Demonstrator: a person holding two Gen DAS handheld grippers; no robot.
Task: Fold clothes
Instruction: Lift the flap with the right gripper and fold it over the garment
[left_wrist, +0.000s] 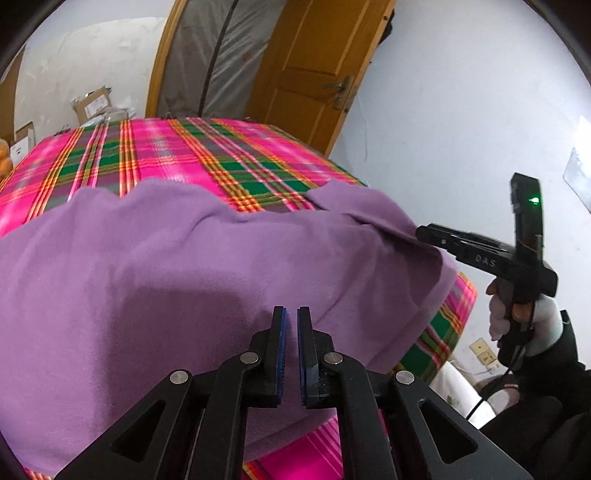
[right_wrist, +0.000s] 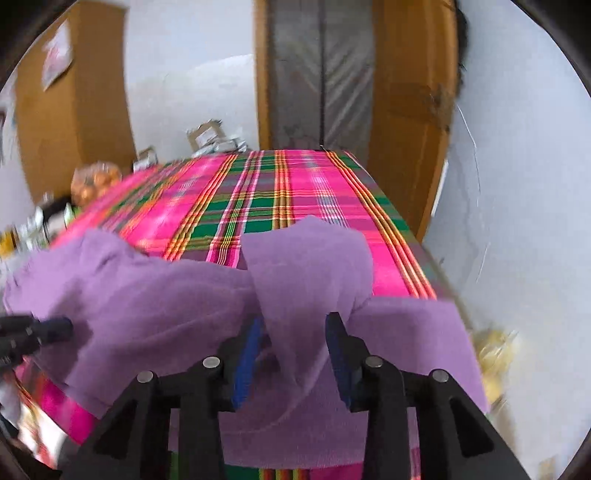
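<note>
A purple garment lies spread over the near part of a table covered with a pink and green plaid cloth. My left gripper hovers over the middle of the garment, its blue-padded fingers almost together with nothing between them. In the right wrist view a raised fold of the purple garment stands between the fingers of my right gripper, which are wide apart. The cloth touches the right finger. From the left wrist view, the right gripper meets the garment's lifted right edge. The left gripper shows at the far left.
A person's hand holds the right gripper's handle off the table's right side. A wooden door and a white wall stand behind the table. Cardboard boxes sit beyond its far left corner. The table's right edge runs close to the wall.
</note>
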